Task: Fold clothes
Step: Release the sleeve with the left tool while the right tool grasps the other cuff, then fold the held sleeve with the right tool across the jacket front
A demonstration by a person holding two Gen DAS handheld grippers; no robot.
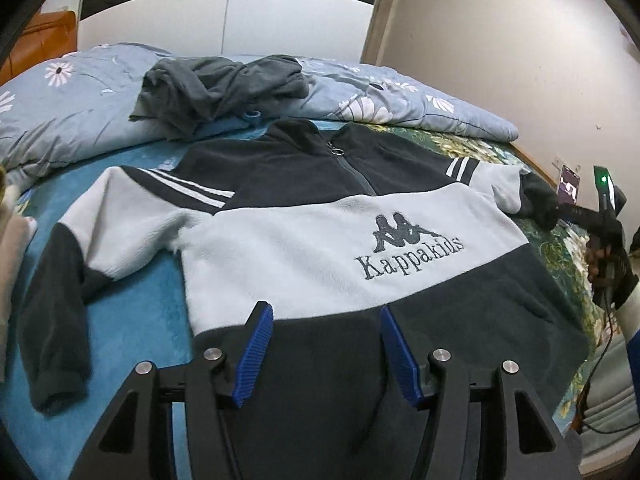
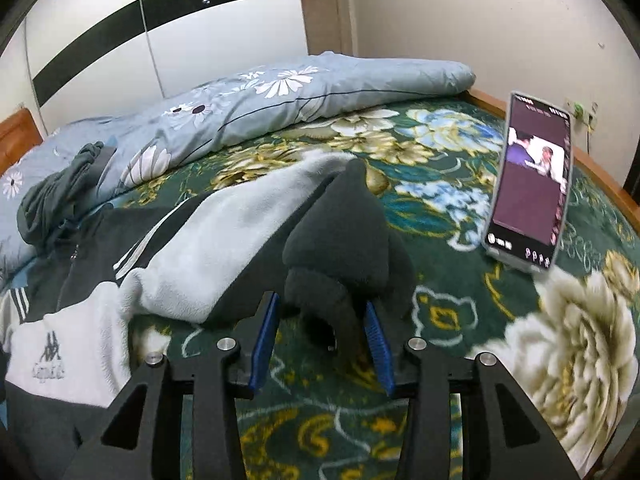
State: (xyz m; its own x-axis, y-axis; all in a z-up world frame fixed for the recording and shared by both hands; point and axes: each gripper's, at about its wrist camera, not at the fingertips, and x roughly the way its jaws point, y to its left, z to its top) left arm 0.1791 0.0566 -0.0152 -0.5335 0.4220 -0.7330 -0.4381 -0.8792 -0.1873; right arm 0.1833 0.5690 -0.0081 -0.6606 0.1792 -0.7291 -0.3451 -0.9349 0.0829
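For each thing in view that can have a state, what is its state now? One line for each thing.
fleece jacket: spread flat, front up, zipper closed, not yet folded.
right sleeve cuff: bunched up, between the right gripper's fingers, not pressed.
grey garment: crumpled in a heap on the quilt.
quilt: folded, lying along the far side of the bed.
phone: propped up, screen on.
left gripper: open, above the hem.
right gripper: open.
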